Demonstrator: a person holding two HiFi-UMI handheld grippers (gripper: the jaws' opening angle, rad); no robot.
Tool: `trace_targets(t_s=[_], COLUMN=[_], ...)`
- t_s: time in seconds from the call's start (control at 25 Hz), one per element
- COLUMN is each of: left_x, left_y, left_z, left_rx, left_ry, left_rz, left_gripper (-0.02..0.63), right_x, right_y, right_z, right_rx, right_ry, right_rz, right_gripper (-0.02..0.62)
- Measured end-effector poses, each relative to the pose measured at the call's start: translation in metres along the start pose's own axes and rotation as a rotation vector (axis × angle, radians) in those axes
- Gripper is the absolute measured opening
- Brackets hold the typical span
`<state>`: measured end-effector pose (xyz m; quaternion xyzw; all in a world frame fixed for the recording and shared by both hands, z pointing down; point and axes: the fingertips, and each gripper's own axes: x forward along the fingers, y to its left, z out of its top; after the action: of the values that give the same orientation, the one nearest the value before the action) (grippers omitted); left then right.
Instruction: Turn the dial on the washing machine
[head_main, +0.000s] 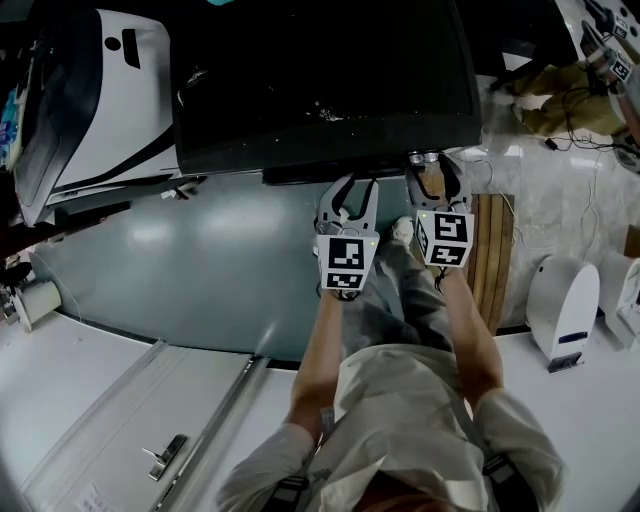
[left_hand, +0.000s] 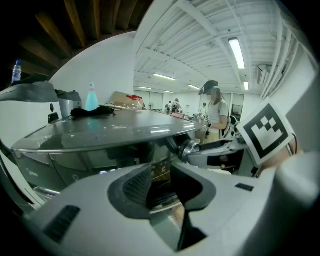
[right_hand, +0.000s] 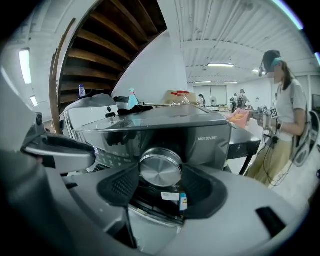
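The black washing machine (head_main: 320, 80) fills the top of the head view, with its silver dial (head_main: 424, 158) at the front right corner. My right gripper (head_main: 436, 182) reaches up to that dial. In the right gripper view the round brushed dial (right_hand: 160, 168) sits between the two dark pads (right_hand: 120, 186), which press on its left and right rim. My left gripper (head_main: 348, 200) hangs just left of it, in front of the machine's front edge, open. In the left gripper view its jaws (left_hand: 160, 187) frame only the dark front panel, and the dial (left_hand: 190, 148) shows further right.
A white and dark appliance (head_main: 100, 90) stands left of the washer. A wooden board (head_main: 492, 260) and a white device (head_main: 562, 300) lie on the floor to the right, with cables (head_main: 580, 140) beyond. A person in a cap (right_hand: 285, 110) stands at the right. A spray bottle (right_hand: 132, 97) stands on the machine's top.
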<state>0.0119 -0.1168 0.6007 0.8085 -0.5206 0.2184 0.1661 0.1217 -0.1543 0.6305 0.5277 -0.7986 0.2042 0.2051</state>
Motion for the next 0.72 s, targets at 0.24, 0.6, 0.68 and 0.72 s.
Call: trace_targets(t_s=[0.24,0.6,0.68,0.72], left_x=[0.0009,0.0020,0.0023,0.0026], left_y=[-0.0028,-0.0063,-0.0066,-0.0067], left_z=[-0.0005,-0.0011,-0.0012,-0.0012], left_rx=[0.001,-0.002,-0.002,-0.002], left_ry=[0.001,0.003,0.003,0.003], left_rz=[-0.004,-0.008,-0.008,-0.008], left_gripper=[0.126,0.126,0.126,0.126], right_x=[0.0003,0.0002,0.0004,0.0006], right_y=[-0.0011,-0.0031,-0.0035,-0.0038], right_z=[-0.0007,-0.0018,-0.0020,-0.0022], right_rx=[0.088,0.198,0.234,0.252], right_ry=[-0.013,-0.027,-0.031,-0.033], right_rz=[0.029,0.072,0.084,0.091], right_gripper=[0.268,0.268,0.268,0.268])
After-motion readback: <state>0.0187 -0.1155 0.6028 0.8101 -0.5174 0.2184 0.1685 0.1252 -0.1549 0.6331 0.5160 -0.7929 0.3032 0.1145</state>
